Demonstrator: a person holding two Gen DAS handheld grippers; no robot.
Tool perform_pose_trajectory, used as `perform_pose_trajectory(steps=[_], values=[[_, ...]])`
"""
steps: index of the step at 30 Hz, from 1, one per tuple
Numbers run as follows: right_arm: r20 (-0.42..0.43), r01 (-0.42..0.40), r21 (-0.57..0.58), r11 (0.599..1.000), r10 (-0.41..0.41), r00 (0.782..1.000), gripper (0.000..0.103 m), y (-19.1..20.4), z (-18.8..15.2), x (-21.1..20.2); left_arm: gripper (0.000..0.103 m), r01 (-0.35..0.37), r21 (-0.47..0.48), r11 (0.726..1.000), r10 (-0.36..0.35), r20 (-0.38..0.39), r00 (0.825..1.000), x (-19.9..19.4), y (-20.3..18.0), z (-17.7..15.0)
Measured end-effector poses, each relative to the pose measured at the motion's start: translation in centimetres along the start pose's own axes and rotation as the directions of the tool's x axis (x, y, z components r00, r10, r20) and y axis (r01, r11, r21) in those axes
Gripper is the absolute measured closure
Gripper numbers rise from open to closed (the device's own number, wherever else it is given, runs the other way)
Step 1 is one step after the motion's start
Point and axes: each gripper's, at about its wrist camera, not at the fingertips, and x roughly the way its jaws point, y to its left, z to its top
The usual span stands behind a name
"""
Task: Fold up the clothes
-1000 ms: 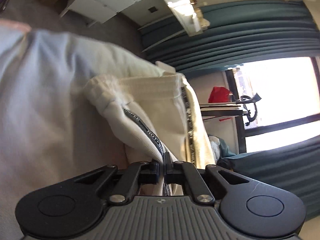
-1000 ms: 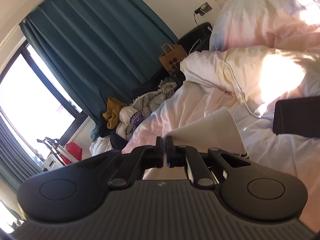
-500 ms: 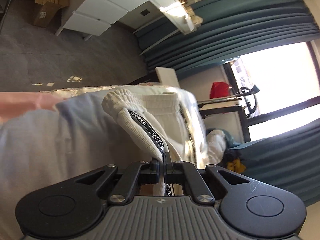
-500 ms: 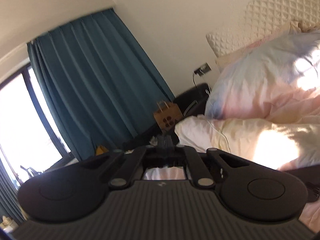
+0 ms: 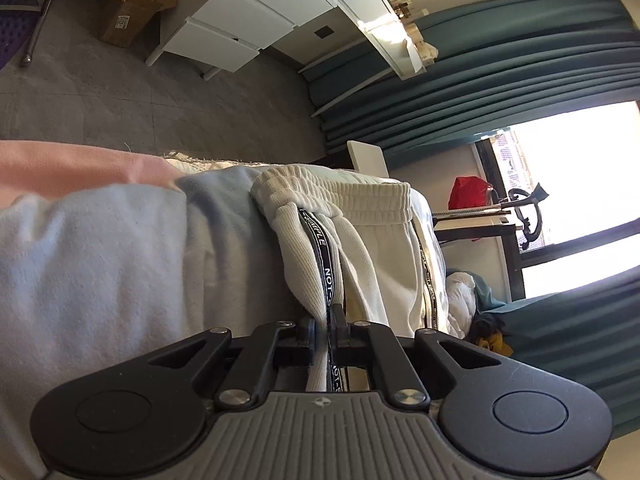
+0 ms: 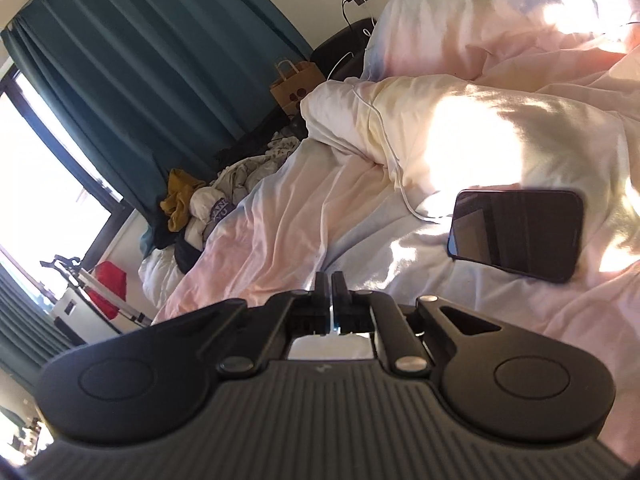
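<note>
One garment: cream jogging trousers [image 5: 372,240] on bed [image 6: 320,208], leg fold pinched in left gripper [image 5: 325,320], fingers near-shut. Soft, light, limp; best taken at ribbed waistband. Right gripper [image 6: 331,280] shut; anything gripped, cannot tell.

The cream ribbed sweatpants with a lettered black side tape [image 5: 360,240] lie centre frame on the pale blue blanket [image 5: 100,272]. In the right wrist view, the black smartphone [image 6: 516,232] lies right of centre on the pinkish-white crumpled duvet [image 6: 304,220]; the heap of unfolded clothes [image 6: 208,208] sits left.
</note>
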Motion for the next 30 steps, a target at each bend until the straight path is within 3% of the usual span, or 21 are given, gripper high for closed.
perform_pose_trajectory(steps=[3, 5, 7, 9, 11, 16, 17, 18, 20, 26, 27, 29, 30], values=[[-0.058, 0.036, -0.049, 0.998, -0.039, 0.998, 0.096, -1.8, 0.1, -1.9, 0.095, 0.018, -0.046, 0.999, -0.019, -0.006, 1.0, 0.2, 0.7, 0.2], [-0.131, 0.056, 0.001, 0.998, -0.056, 0.99, 0.09, -4.0, 0.3, -2.6, 0.095, 0.039, -0.065, 0.997, -0.039, -0.002, 0.999, 0.1, 1.1, 0.3], [-0.211, 0.064, 0.055, 0.996, -0.051, 0.976, 0.072, -6.1, 0.2, -3.0, 0.096, 0.06, -0.078, 0.995, -0.06, 0.004, 0.998, -0.1, 1.6, 0.4], [-0.278, 0.056, 0.071, 0.996, -0.034, 0.96, 0.043, -7.5, -0.2, -3.1, 0.097, 0.058, -0.054, 0.997, -0.057, 0.014, 0.998, -0.5, 1.5, 0.4], [-0.338, 0.056, 0.107, 0.993, -0.017, 0.941, 0.041, -8.5, -1.2, -2.8, 0.098, 0.06, -0.045, 0.997, -0.059, 0.016, 0.998, -0.8, 1.4, 0.4], [-0.395, 0.002, 0.22, 0.975, 0.088, 0.914, 0.043, -9.2, -2.9, -1.0, 0.098, 0.068, -0.033, 0.997, -0.068, 0.005, 0.998, -0.9, 1.0, 0.3], [-0.395, 0.001, 0.222, 0.975, 0.089, 0.915, 0.051, -8.9, -3.0, -0.7, 0.098, 0.068, -0.038, 0.997, -0.068, 0.0, 0.998, -0.9, 1.0, 0.2], [-0.394, 0.007, 0.21, 0.978, 0.078, 0.916, 0.068, -8.6, -3.0, -0.5, 0.098, 0.067, -0.044, 0.997, -0.068, -0.007, 0.998, -0.9, 1.0, 0.2], [-0.37, 0.007, 0.213, 0.977, 0.074, 0.926, 0.087, -8.1, -2.5, -0.7, 0.095, 0.064, -0.055, 0.996, -0.065, -0.021, 0.998, -0.8, 1.2, 0.2], [-0.211, -0.105, 0.2, 0.974, 0.148, 0.966, 0.095, -4.7, -0.5, -5.0, 0.079, 0.054, -0.011, 0.998, -0.055, -0.081, 0.995, 0.0, 0.4, -0.2], [-0.182, -0.128, 0.197, 0.972, 0.164, 0.969, 0.096, -3.8, -0.1, -6.1, 0.079, 0.043, 0.006, 0.999, -0.043, -0.077, 0.996, 0.1, 0.1, -0.3], [-0.115, -0.182, 0.169, 0.969, 0.202, 0.973, 0.096, -1.6, 0.7, -8.2, 0.098, 0.038, 0.037, 0.999, -0.035, -0.065, 0.997, 0.1, -0.5, -0.5], [-0.076, -0.213, 0.143, 0.967, 0.225, 0.971, 0.096, -0.3, 1.2, -9.4, 0.099, 0.054, 0.048, 0.997, -0.052, -0.054, 0.997, -0.1, -0.7, -0.5]])
